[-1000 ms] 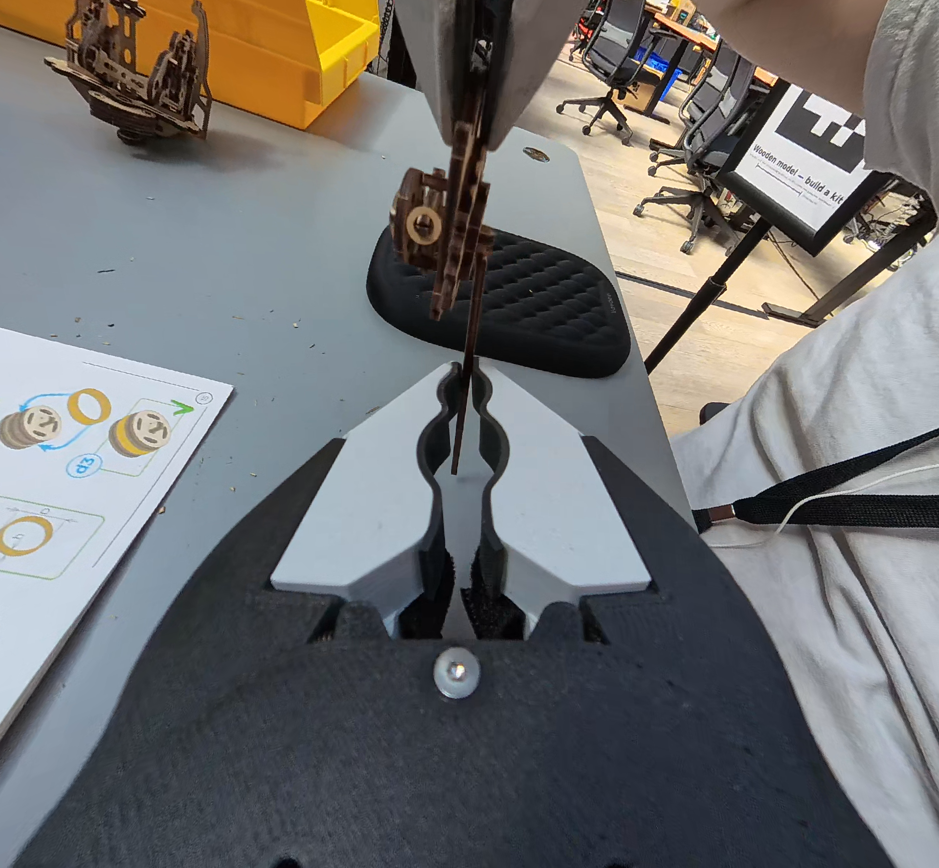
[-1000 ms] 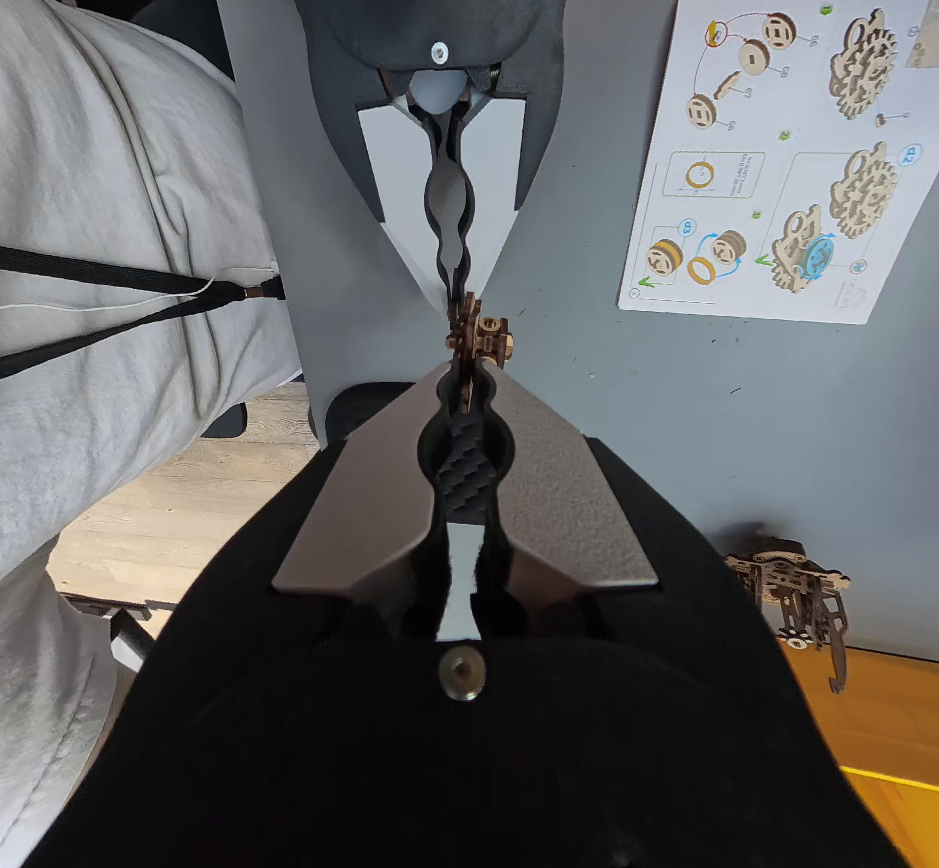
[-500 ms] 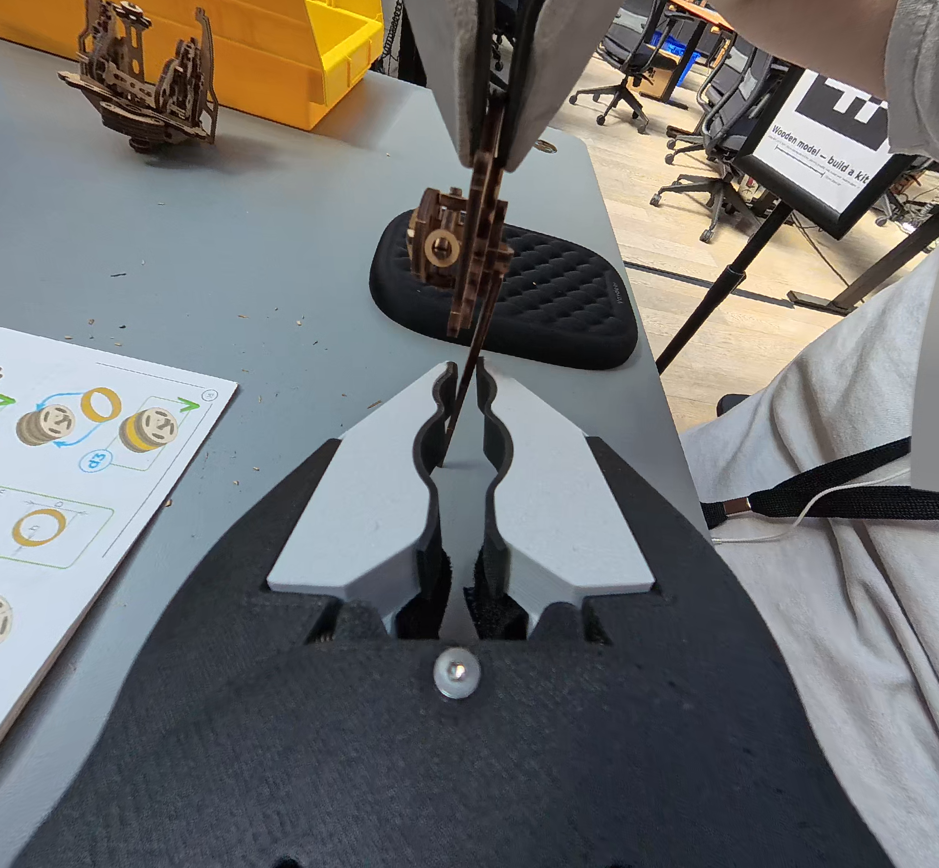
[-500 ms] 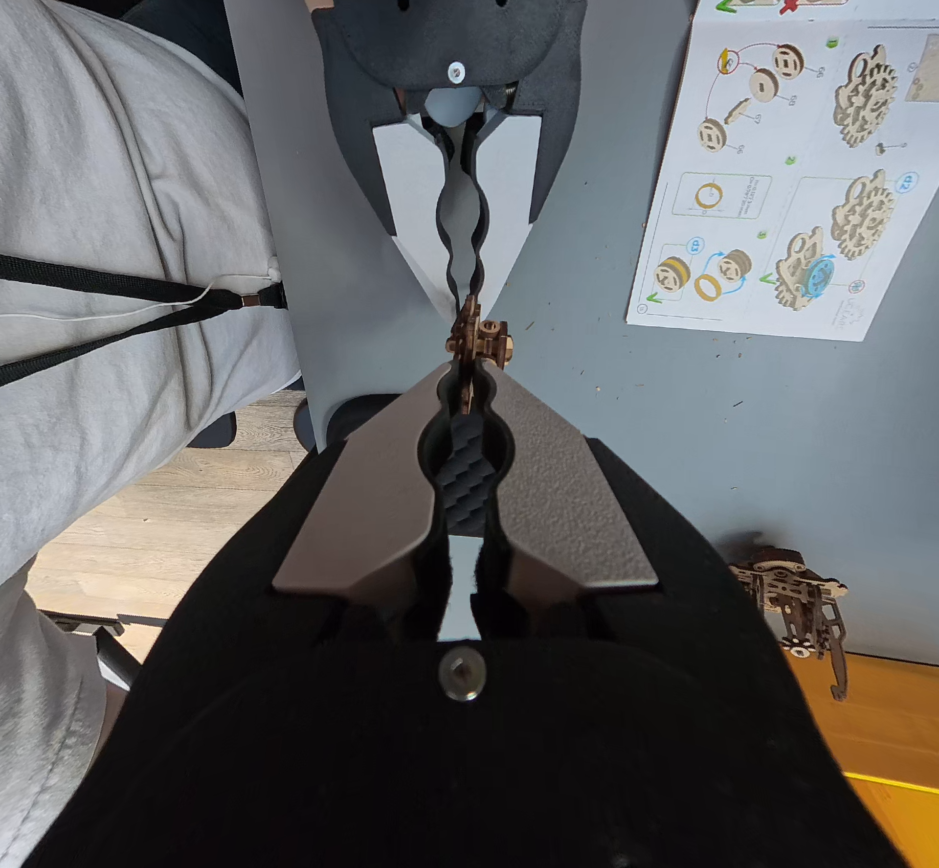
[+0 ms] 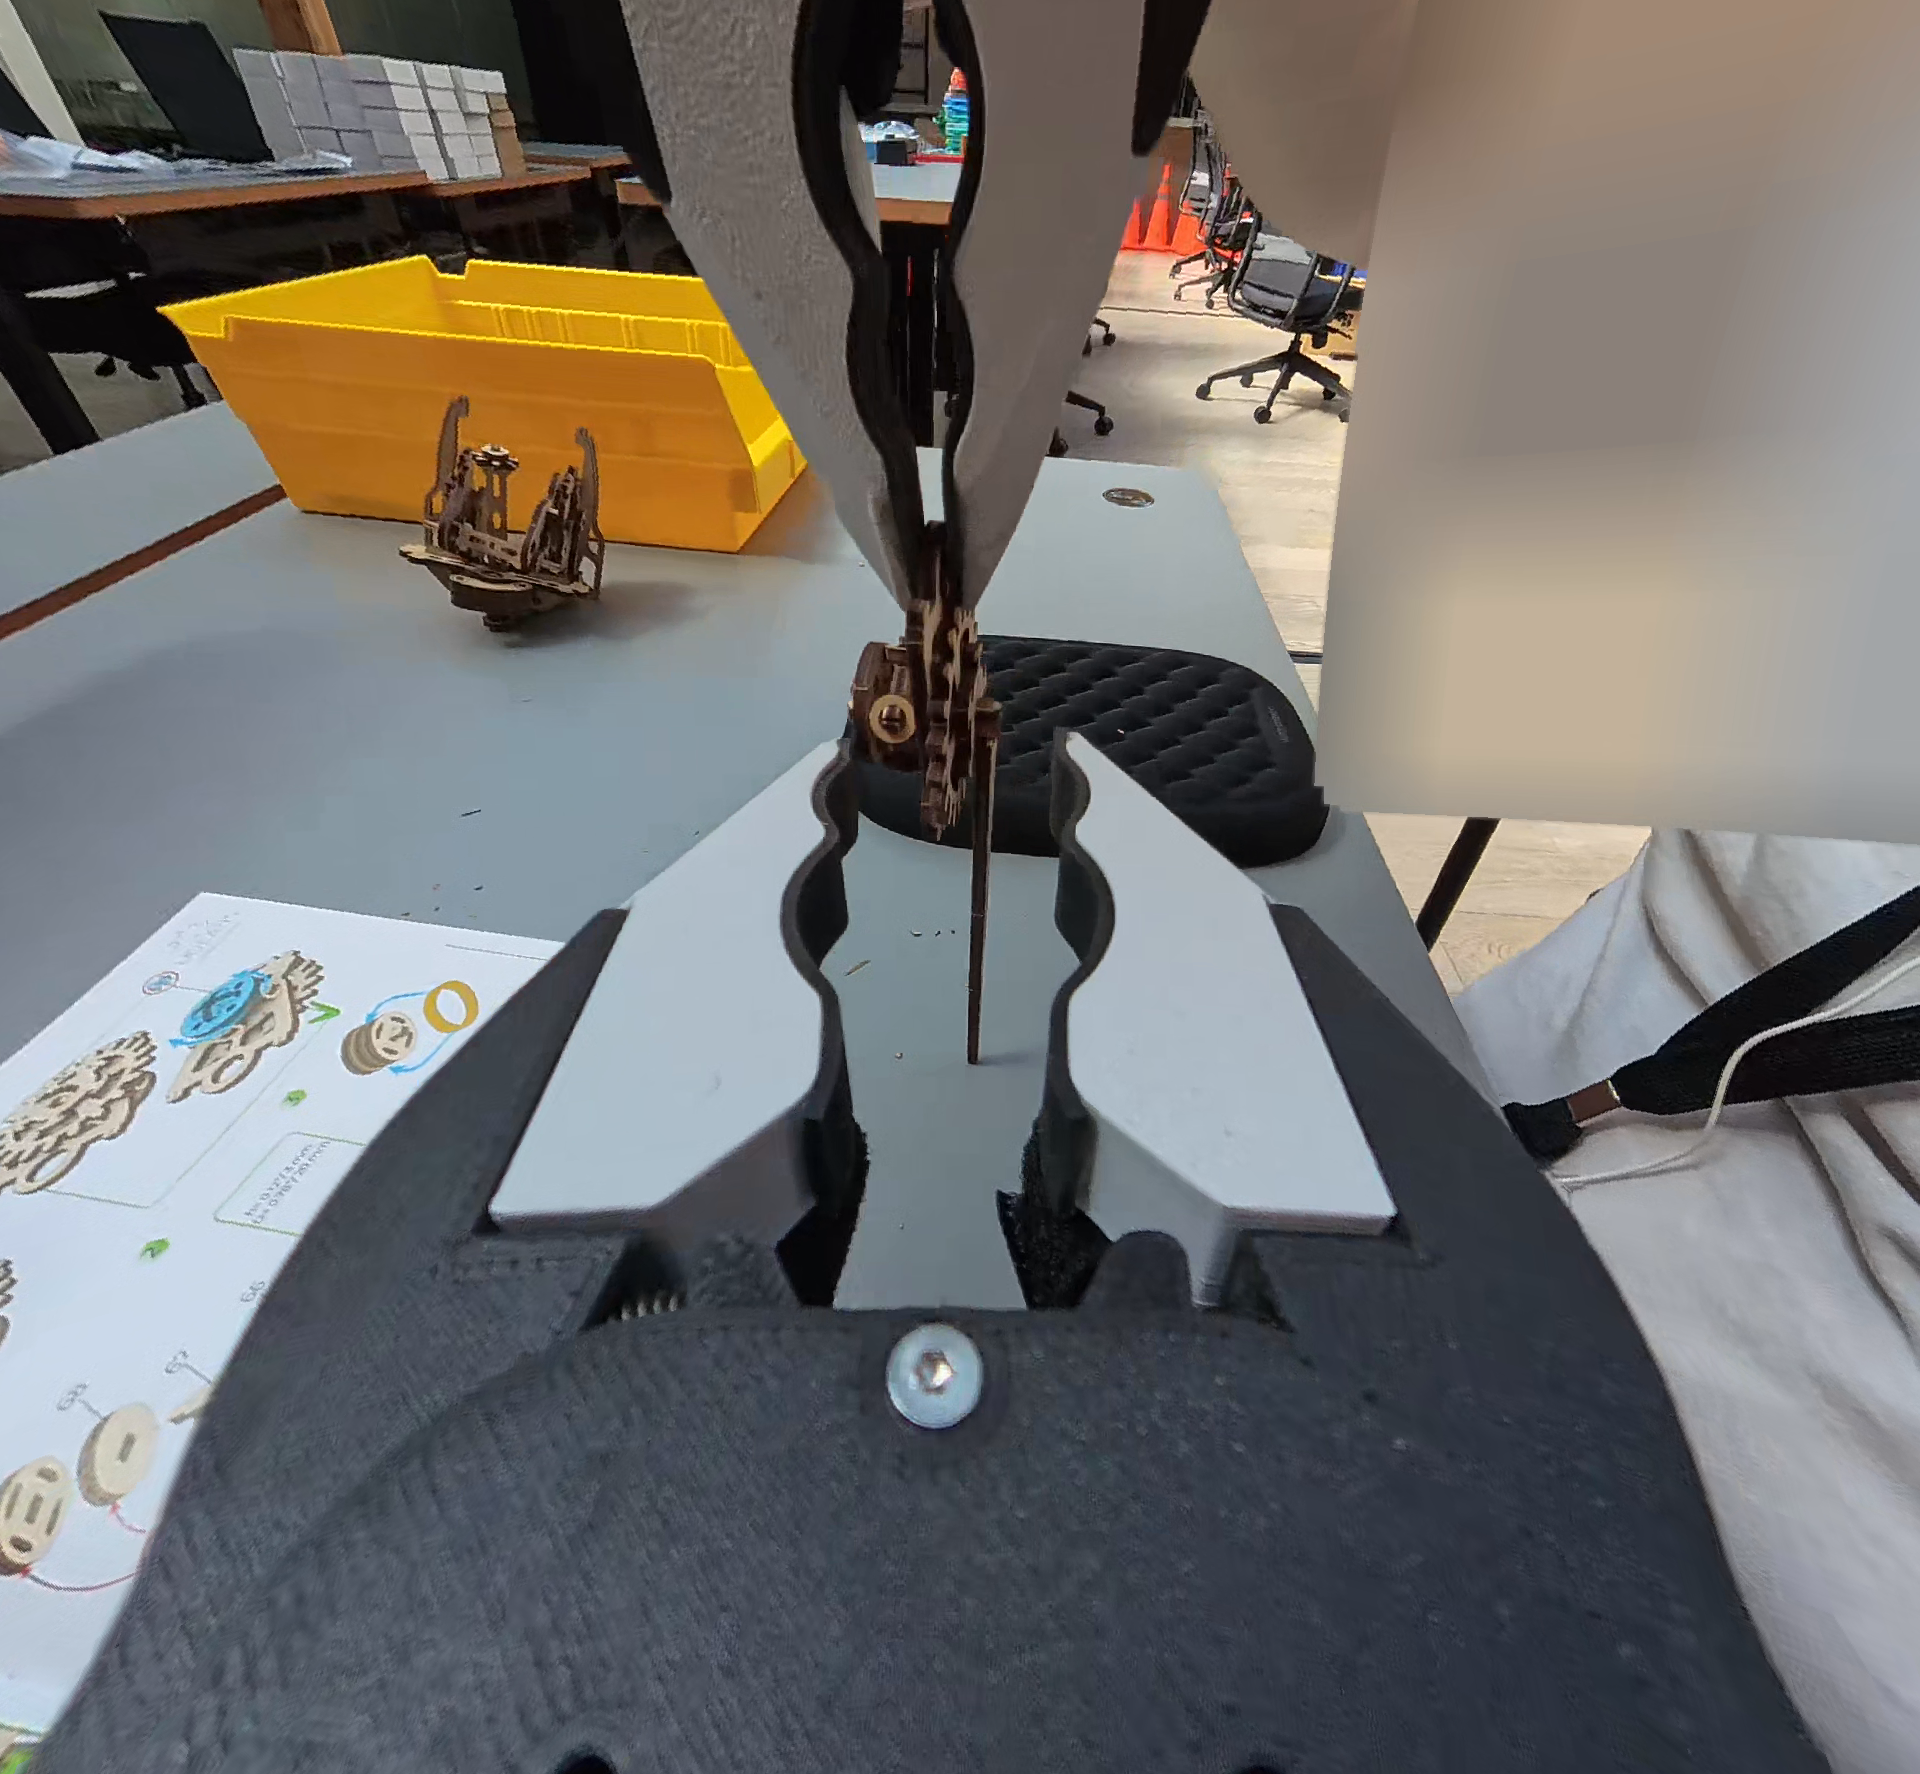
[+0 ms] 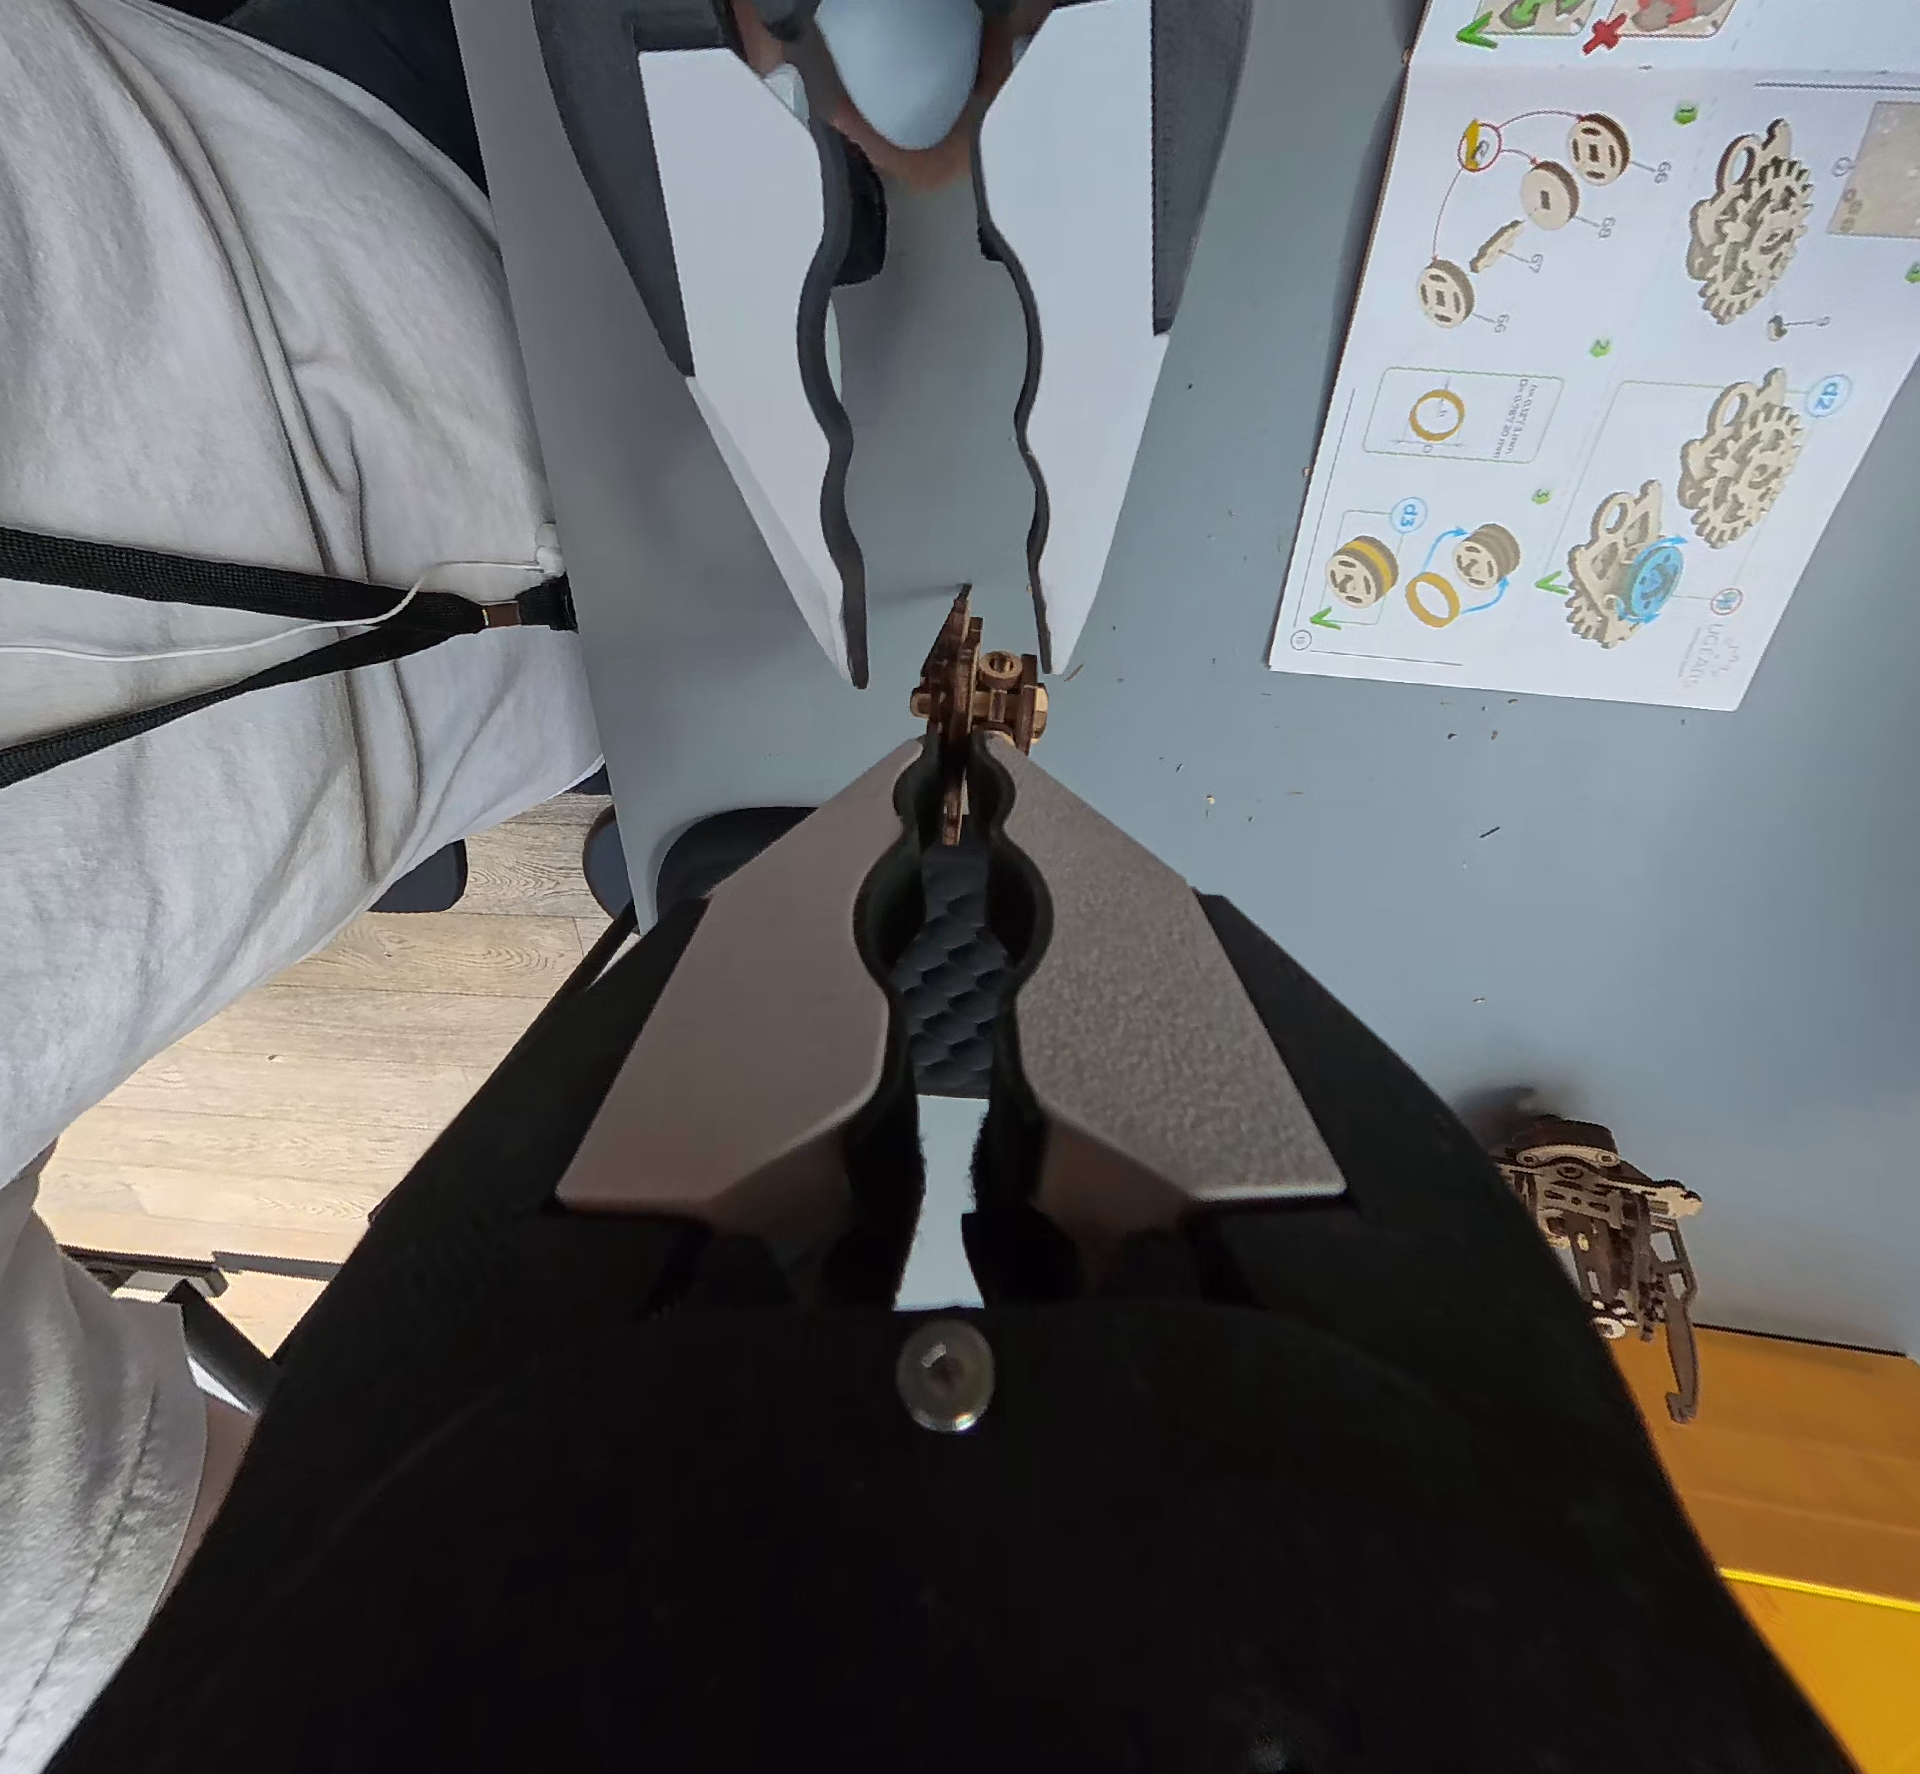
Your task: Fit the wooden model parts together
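Observation:
My right gripper is shut on a small wooden gear assembly and holds it above the grey table. In the left wrist view the right gripper comes down from above with the gear assembly in its tips. A thin dark wooden stick hangs down from the assembly. My left gripper is open; its fingers stand either side of the stick without touching it. In the right wrist view the left gripper faces me, open.
A partly built wooden model stands in front of a yellow bin. An instruction sheet lies at the left, a black quilted pad just behind the grippers. The person's white shirt is at the right. The tips of both grippers are at nearly the same place. From either gripper's tips it is about 30 cm to the partly built wooden model.
My left gripper has opened wide and let go of the thin stick, which stays in the gear assembly. The right gripper has kept its hold. The left view has tilted upward.

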Available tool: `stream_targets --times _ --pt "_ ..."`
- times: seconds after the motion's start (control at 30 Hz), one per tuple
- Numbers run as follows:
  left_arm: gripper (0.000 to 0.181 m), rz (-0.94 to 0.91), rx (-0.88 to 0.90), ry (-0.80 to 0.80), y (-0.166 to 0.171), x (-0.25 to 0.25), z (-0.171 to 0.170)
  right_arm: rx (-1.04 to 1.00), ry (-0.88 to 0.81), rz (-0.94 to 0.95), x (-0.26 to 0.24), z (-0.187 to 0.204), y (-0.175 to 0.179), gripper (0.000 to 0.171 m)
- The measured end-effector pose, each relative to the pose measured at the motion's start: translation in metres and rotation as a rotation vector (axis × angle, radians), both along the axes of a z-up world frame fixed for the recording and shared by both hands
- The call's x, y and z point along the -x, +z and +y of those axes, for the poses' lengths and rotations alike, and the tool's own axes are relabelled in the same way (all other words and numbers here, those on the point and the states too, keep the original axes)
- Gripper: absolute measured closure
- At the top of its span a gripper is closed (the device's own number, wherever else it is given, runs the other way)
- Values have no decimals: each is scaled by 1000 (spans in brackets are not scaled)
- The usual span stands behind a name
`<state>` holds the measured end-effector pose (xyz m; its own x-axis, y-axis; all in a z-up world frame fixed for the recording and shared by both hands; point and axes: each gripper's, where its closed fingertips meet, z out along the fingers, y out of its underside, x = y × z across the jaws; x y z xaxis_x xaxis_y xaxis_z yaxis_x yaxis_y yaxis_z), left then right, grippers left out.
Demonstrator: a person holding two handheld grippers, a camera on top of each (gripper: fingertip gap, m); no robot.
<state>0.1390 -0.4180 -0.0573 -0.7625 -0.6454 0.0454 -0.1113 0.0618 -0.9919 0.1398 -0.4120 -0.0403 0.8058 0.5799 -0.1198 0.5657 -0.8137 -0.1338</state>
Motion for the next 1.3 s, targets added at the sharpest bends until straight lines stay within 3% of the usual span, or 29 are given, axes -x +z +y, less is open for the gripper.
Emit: stream_targets --times 0.17,1.17,1.3 --pt "157 -40 -88 41 -4 -6 1 4 6 -17 0 0 0 167" --pt "159 -12 -72 22 -3 -2 3 -10 27 -37 1 0 1 167" --pt "159 -10 -63 23 -2 -2 4 -102 11 9 1 8 7 154"
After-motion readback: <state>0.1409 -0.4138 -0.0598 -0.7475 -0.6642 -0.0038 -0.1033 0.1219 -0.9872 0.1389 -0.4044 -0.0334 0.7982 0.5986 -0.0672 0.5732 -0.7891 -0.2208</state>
